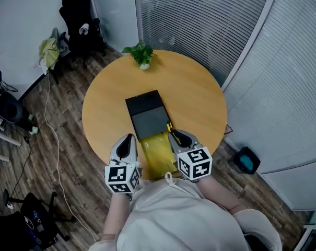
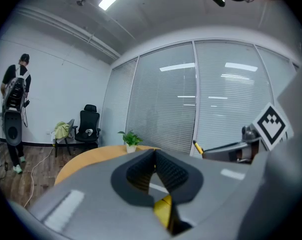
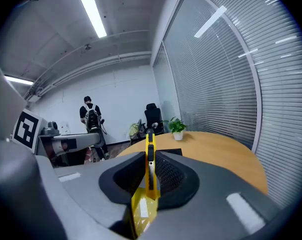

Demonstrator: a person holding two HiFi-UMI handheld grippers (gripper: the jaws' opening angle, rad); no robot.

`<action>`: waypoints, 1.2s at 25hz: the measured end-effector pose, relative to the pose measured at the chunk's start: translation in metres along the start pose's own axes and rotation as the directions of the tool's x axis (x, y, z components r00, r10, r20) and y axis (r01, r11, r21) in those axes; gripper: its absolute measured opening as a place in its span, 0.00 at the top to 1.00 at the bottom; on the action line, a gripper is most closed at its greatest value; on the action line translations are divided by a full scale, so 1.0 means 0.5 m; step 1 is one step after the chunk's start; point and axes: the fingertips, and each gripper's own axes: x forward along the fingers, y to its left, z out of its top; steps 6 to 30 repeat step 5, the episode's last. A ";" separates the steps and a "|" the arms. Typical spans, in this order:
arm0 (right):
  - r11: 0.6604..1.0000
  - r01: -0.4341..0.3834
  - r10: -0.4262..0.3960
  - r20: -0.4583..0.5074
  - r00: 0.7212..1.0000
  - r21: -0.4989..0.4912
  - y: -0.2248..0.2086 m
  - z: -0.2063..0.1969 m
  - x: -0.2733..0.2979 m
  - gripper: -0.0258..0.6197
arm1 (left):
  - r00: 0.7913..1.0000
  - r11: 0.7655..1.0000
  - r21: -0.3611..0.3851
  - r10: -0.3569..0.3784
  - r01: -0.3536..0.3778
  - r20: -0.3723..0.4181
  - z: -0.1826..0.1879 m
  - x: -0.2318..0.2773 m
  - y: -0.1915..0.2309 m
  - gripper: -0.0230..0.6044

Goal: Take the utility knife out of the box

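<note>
Round table (image 1: 189, 82) stretches ahead. Right gripper (image 3: 149, 156) clamps a yellow knife (image 3: 150, 141); left gripper (image 2: 154, 154), beside it, is closed, empty.

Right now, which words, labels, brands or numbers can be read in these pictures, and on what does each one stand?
No text can be read anywhere.
On the marker cubes: only black-and-white square patterns, no letters.
On the yellow package: a pale label patch, too blurred to read.
On the utility knife: no legible brand.
On the black box: nothing printed shows.
</note>
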 end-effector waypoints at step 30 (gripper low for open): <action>1.000 -0.003 0.003 -0.010 1.000 -0.006 -0.001 -0.008 0.004 0.86 | 1.000 1.000 -0.002 -0.006 0.006 -0.005 -0.009 0.006 -0.006 0.96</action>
